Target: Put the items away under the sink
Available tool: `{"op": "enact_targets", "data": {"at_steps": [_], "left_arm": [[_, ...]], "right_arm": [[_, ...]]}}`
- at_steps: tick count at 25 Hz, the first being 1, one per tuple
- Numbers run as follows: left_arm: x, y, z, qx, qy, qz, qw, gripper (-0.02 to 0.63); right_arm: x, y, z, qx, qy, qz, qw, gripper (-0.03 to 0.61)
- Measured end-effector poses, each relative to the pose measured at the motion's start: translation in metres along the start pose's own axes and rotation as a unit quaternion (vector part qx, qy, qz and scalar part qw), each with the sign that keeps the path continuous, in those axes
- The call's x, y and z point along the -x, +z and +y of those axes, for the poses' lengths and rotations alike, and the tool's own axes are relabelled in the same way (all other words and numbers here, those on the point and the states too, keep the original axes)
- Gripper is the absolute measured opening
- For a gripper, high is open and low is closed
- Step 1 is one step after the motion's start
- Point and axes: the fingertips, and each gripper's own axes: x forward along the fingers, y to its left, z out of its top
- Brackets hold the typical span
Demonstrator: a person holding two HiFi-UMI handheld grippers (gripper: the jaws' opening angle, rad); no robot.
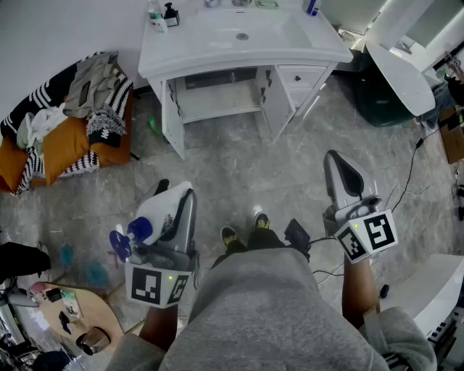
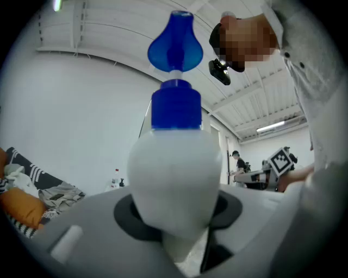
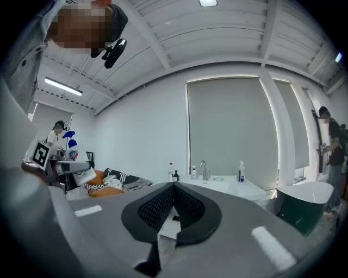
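Spray bottle (image 2: 174, 174), white with a blue trigger head (image 2: 175, 49), is the item you are carrying. Your left gripper (image 1: 174, 210) is clamped on its lower body, with the jaws pressing in from both sides. It holds the bottle head-up beside your left leg. Gripping the wide part probably keeps the bottle from swinging or slipping as you walk.

Your right gripper (image 3: 174, 209), by your right leg, has its jaws drawn together with nothing between the pads. I judge you are keeping it free for a door or for the next item. Both tools point upward, which looks like a carrying pose and not a placing one.

Ahead lies bare grey floor (image 1: 239, 167), and well beyond it stands the white vanity (image 1: 319, 54). Its cupboard (image 1: 217, 94) under the sink (image 1: 243, 32) appears open, with the doors swung outward, so you have a straight path in.

Two more bottles (image 1: 161, 14) stand at the far left of the counter, and another bottle (image 1: 312, 6) stands at the far right. They probably go in later. For this one, you need to walk up and lower it into the opening.
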Motion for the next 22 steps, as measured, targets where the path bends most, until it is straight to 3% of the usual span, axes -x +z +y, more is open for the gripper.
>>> {"op": "enact_targets", "data": {"at_steps": [7, 11, 14, 18, 22], "left_arm": [[0.009, 0.000, 0.000, -0.006, -0.003, 0.001, 1.0000, 0.184], [0.013, 0.002, -0.002, -0.002, -0.007, -0.004, 1.0000, 0.183], [0.018, 0.003, 0.001, 0.002, -0.005, -0.009, 0.9999, 0.183], [0.024, 0.003, 0.005, 0.006, -0.006, -0.013, 0.9999, 0.181], [0.026, 0.003, 0.005, 0.008, -0.006, -0.016, 0.9998, 0.181]], "right_arm": [[0.001, 0.002, 0.019, -0.004, 0.014, -0.007, 1.000, -0.002], [0.006, 0.008, 0.030, -0.055, 0.047, -0.036, 0.997, -0.002], [0.002, 0.005, 0.051, -0.081, 0.096, -0.026, 0.992, -0.002], [-0.004, -0.006, 0.074, -0.057, 0.102, 0.001, 0.993, -0.002], [-0.001, -0.009, 0.082, -0.070, 0.115, 0.002, 0.991, -0.002]]}}
